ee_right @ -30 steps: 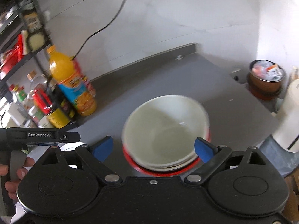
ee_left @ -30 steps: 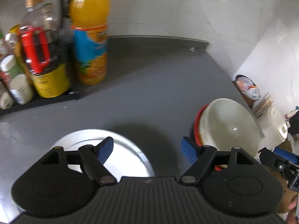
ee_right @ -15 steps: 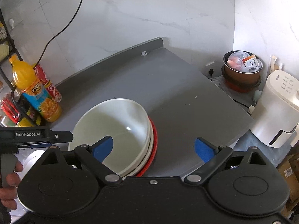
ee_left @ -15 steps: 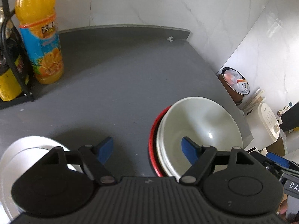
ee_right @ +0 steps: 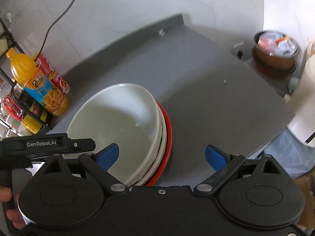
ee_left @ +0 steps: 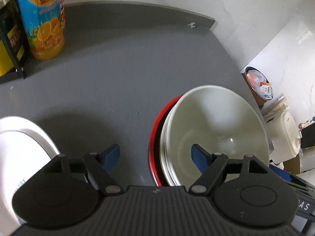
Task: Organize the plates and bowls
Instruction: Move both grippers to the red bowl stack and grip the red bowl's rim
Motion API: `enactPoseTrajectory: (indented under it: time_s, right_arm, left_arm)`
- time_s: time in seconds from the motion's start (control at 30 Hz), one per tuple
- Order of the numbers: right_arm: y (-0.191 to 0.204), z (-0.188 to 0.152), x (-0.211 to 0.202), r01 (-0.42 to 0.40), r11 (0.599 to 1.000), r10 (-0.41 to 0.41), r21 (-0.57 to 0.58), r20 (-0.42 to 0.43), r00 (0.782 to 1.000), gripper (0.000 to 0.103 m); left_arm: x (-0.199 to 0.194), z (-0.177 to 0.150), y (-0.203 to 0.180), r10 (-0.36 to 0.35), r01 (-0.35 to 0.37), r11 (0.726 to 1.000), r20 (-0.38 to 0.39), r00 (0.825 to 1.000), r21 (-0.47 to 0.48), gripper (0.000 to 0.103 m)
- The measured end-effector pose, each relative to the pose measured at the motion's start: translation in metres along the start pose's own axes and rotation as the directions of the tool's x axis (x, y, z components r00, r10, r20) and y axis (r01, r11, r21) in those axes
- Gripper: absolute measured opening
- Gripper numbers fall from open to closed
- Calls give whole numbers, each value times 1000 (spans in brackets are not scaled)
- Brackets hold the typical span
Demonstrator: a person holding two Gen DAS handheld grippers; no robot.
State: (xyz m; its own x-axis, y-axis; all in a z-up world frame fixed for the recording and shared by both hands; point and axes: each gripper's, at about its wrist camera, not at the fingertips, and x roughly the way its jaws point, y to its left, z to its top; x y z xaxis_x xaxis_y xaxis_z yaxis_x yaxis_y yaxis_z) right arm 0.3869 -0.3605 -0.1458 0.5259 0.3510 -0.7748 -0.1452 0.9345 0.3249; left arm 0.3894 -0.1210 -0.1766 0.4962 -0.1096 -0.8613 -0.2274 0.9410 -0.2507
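We take the grey countertop point(ee_left: 122, 63) as our landmark; it fills both views and meets a pale marble wall point(ee_right: 122, 9) at its far edge.

On the countertop, toward its near right part in the left wrist view, we see a stack of pale bowls point(ee_left: 214, 129) nested inside one another, the lowest resting in a red-rimmed dish point(ee_left: 155, 129). In the right wrist view we find the same stack point(ee_right: 118, 122) left of centre, with the red rim point(ee_right: 168, 129) showing along its right side.

At the countertop's near left edge lies a white plate point(ee_left: 21, 147), flat and well apart from the stack.

At the countertop's far left stands an upright orange juice bottle point(ee_left: 45, 19), just beside a black wire rack point(ee_left: 11, 45) holding other bottles; behind it we note a red can point(ee_right: 57, 74).

Beyond the countertop's right edge sit a brown bin point(ee_right: 275, 59) and a white appliance point(ee_left: 285, 135).

The left gripper point(ee_left: 155, 155) hangs with its blue fingers spread wide and empty, straddling the stack's left rim without visible contact. The right gripper point(ee_right: 161, 155) is likewise wide apart and empty, its left finger point(ee_right: 108, 155) over the top bowl's interior, its right finger over bare countertop.
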Motion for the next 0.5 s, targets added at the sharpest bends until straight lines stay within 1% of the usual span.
enactPoseTrajectory:
  time_s: [0.1, 0.2, 0.23, 0.3, 0.33, 0.37, 0.4, 0.43, 0.47, 0.5]
  right_arm:
    - [-4, 2, 10, -28, 999, 28, 26, -35, 999, 95]
    - [-7, 5, 15, -25, 999, 27, 39, -50, 998, 94]
    - [-8, 5, 17, -26, 999, 28, 43, -53, 998, 93]
    - [-10, 6, 20, -36, 998, 39, 46, -66, 997, 87]
    - [-11, 7, 23, -40, 998, 43, 49, -81, 996, 80]
    - [-12, 7, 25, -41, 998, 46, 52, -97, 994, 70]
    - [-13, 8, 28, -42, 998, 49, 56, -115, 992, 63]
    - [-14, 7, 31, -45, 997, 53, 60, -132, 990, 50]
    - [-14, 8, 32, -62, 996, 70, 64, -136, 988, 36]
    - [-14, 8, 30, -71, 995, 79, 67, -125, 989, 36]
  left_arm:
    - [7, -2, 2, -2, 2, 1000, -24, 1000, -22, 78]
    - [10, -2, 4, -23, 21, 999, -38, 999, -47, 75]
    - [11, -3, 4, -29, 27, 998, -40, 999, -53, 74]
    - [13, -3, 4, -37, 35, 998, -48, 998, -56, 71]
    - [14, -3, 4, -41, 38, 997, -57, 998, -60, 65]
    - [16, -2, 4, -50, 46, 997, -66, 997, -67, 56]
    - [18, -2, 6, -67, 61, 995, -80, 995, -79, 50]
    - [19, -2, 7, -81, 72, 993, -95, 992, -95, 41]
    - [20, -3, 9, -69, 59, 993, -100, 993, -104, 33]
    - [20, -3, 9, -55, 45, 994, -97, 994, -100, 29]
